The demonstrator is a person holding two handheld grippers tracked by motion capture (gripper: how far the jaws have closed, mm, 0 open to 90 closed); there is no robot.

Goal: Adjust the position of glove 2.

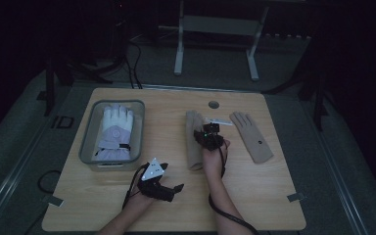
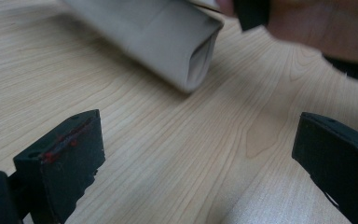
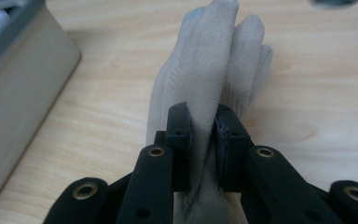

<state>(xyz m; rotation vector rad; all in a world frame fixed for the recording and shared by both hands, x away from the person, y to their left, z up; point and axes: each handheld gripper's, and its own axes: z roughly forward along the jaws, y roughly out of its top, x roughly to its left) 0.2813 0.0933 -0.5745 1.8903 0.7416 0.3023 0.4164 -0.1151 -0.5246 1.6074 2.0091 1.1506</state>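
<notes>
So the right gripper [image 3: 204,128] has its jaws pinched tight on a beige glove [image 3: 214,70], clamping the fabric around the middle so it bunches up between the pads, with the glove's fingers sticking out past the jaw tips. From above you can see that same gripper [image 1: 208,133] near the middle of the table [image 1: 274,205], and the glove [image 1: 194,142] runs lengthwise under it, cuff end trailing back toward the person's wrist. A second beige glove [image 1: 251,136] lies flat just off to the right gripper's right side, not touching it, fingers pointing away from the person. Off to its left there's a grey bin [image 1: 89,142] with a white winter glove [image 1: 115,132] lying inside. The left gripper [image 1: 164,183] sits nearer the person, between the bin and the right forearm, with its jaws spread wide and nothing between them. In the left gripper view, bare wood lies between its jaws [image 2: 200,158], and the open cuff of the held glove [image 2: 168,42] is ahead of them, well clear.
</notes>
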